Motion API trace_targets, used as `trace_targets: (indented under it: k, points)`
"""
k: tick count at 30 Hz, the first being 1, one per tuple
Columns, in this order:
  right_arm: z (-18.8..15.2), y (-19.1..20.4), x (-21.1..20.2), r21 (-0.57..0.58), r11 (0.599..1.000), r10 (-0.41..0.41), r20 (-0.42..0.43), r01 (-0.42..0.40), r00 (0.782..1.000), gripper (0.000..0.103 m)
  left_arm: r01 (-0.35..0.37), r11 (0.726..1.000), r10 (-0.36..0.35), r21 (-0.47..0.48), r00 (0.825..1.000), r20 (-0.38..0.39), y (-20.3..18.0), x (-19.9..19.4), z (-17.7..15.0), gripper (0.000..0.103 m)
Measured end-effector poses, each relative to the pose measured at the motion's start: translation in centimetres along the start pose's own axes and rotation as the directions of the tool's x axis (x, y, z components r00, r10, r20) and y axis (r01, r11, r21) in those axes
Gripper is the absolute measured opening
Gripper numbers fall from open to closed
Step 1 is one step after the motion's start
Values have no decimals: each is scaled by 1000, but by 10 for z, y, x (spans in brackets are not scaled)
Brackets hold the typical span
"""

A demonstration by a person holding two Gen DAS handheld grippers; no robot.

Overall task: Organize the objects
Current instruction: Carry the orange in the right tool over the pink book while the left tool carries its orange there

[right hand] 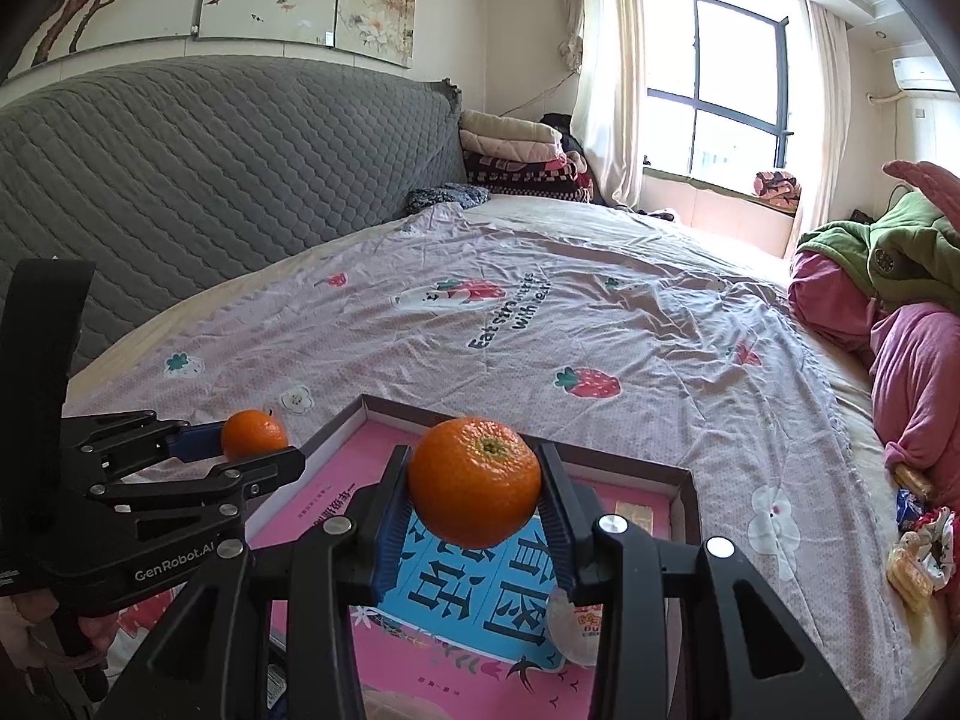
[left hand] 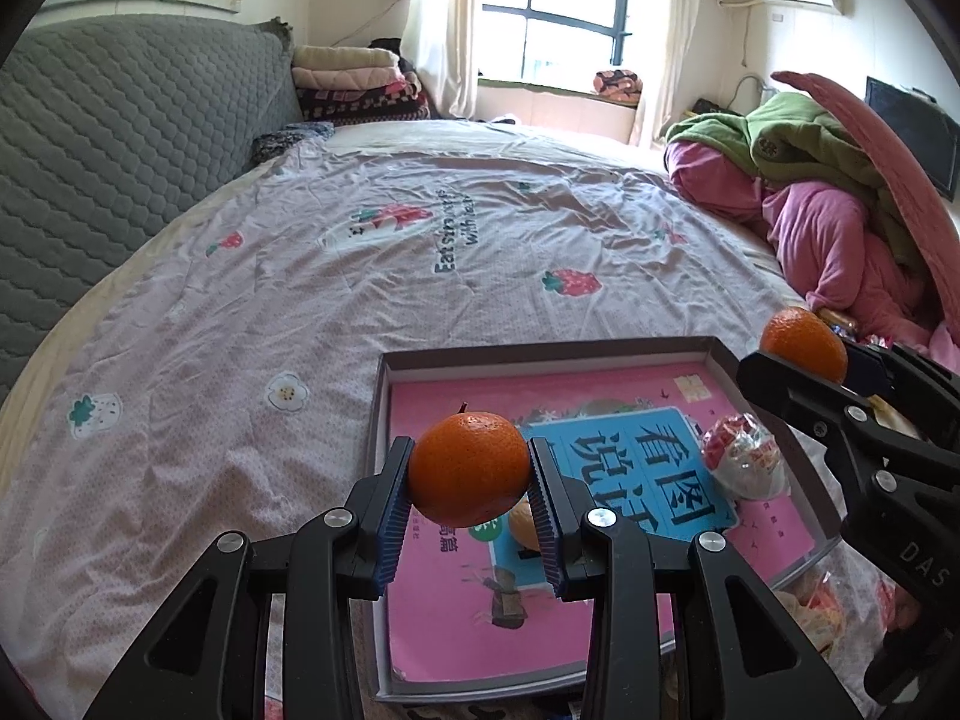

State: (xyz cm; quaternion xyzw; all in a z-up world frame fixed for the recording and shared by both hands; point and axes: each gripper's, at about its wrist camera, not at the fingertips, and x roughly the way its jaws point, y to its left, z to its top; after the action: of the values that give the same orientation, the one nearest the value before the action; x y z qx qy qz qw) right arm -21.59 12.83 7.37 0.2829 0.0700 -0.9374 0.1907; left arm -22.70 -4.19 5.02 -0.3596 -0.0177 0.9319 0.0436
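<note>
My left gripper (left hand: 470, 471) is shut on a tangerine (left hand: 468, 468) and holds it above the shallow box (left hand: 384, 360), whose floor carries a pink and blue book cover. My right gripper (right hand: 475, 483) is shut on a second tangerine (right hand: 474, 480), also above the box (right hand: 684, 480). Each gripper shows in the other's view: the right one (left hand: 804, 354) at the box's right edge, the left one (right hand: 255, 441) at its left edge. A wrapped snack ball (left hand: 744, 456) lies in the box, seen partly hidden in the right wrist view (right hand: 576, 630). Another orange piece (left hand: 522, 525) lies below the left tangerine.
The box lies on a bed with a pink strawberry-print sheet (left hand: 360, 276). A grey quilted headboard (left hand: 120, 150) stands on the left. Pink and green bedding (left hand: 840, 210) is piled on the right. Loose snack packets (right hand: 918, 546) lie right of the box.
</note>
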Motion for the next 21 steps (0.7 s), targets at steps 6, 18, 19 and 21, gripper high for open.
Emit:
trace_targets:
  k: [6, 18, 19, 21]
  points:
    - [-3, -1, 6, 3, 1000, 0, -24, 0, 1000, 40, 13, 1000, -13, -1, 999, -31, -1, 5, -5, 38]
    - [-15, 2, 23, -15, 999, 29, -108, -31, 994, 40, 15, 1000, -15, 6, 996, -88, -2, 15, -14, 38]
    - [-16, 3, 25, -17, 999, 32, -119, -34, 992, 40, 15, 1000, -15, 5, 995, -99, -2, 17, -15, 38]
    - [-20, 5, 31, -20, 999, 35, -154, -38, 987, 40, 13, 1000, -12, 11, 994, -113, -2, 20, -18, 38]
